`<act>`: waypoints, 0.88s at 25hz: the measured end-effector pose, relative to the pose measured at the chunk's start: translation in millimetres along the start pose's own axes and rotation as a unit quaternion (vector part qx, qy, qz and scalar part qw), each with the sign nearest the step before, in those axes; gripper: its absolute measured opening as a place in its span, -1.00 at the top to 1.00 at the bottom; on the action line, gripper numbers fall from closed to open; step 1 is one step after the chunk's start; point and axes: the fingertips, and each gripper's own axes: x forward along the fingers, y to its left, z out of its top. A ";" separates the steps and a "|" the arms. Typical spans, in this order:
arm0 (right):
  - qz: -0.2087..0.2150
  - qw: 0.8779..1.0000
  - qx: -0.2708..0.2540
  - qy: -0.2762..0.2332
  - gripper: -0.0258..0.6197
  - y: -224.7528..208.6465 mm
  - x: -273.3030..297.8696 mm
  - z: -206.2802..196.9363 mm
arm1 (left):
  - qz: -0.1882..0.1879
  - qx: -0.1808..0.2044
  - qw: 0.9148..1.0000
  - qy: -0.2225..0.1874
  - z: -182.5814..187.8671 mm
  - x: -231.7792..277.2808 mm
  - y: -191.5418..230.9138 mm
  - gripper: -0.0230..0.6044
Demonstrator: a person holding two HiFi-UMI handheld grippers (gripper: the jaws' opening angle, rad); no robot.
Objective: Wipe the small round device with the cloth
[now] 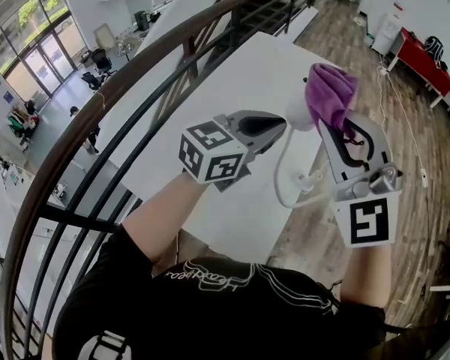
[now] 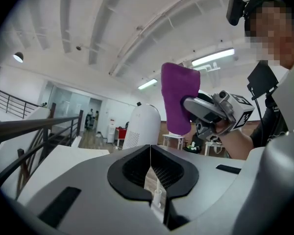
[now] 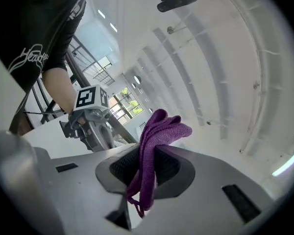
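Recorded: left gripper (image 1: 281, 128), jaws clenched on a thin white cord (image 1: 279, 172) just below the small round white device (image 1: 298, 115), which was seen at the white tabletop (image 1: 232, 73) edge; right gripper (image 1: 336, 123), jaws clamped on a purple knitted cloth (image 1: 328, 88), held just beside the device.

A purple cloth (image 1: 330, 92) of soft, looped knit bunches in the right gripper (image 1: 337, 126), whose shell is matt grey plastic lined with black textured pads (image 3: 118, 169). The left gripper (image 1: 279, 128) wears the same matt grey finish. The small round white device (image 1: 298, 115) and its white cable (image 1: 279, 175) look smooth. Beneath them are a smooth, matt white worktop (image 1: 232, 88), a dark metal railing (image 1: 60, 152) and a wood-plank floor (image 1: 427, 148).
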 end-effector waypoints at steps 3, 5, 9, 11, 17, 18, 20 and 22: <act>-0.027 0.998 -0.045 0.023 0.73 -6.1 9.2 7.0 | -0.013 0.000 1.000 -0.001 0.7 -4.3 2.8 0.89; -0.041 0.996 -0.071 0.039 0.73 -9.3 14.7 6.9 | -0.018 0.001 1.000 0.000 -0.3 -6.4 5.6 0.89; -0.053 0.990 -0.112 0.069 0.73 -6.6 23.0 2.3 | -0.023 -0.003 1.000 -0.001 -3.5 -11.6 11.3 0.89; -0.056 0.987 -0.125 0.081 0.73 -2.5 26.2 -0.9 | -0.025 -0.007 1.000 -0.002 -5.1 -13.2 13.2 0.89; -0.066 0.982 -0.143 0.106 0.73 15.2 28.4 -9.8 | -0.026 -0.019 0.999 -0.005 -12.4 -18.1 13.8 0.89; -0.066 0.981 -0.145 0.110 0.73 17.5 28.7 -11.2 | -0.026 -0.022 0.999 -0.006 -12.9 -18.4 13.8 0.89; -0.063 0.981 -0.146 0.115 0.73 23.4 29.7 -14.2 | -0.026 -0.030 0.999 -0.007 -13.9 -18.8 13.8 0.89; -0.057 0.980 -0.146 0.120 0.73 31.3 30.6 -18.3 | -0.025 -0.037 0.999 -0.009 -15.4 -19.7 13.7 0.89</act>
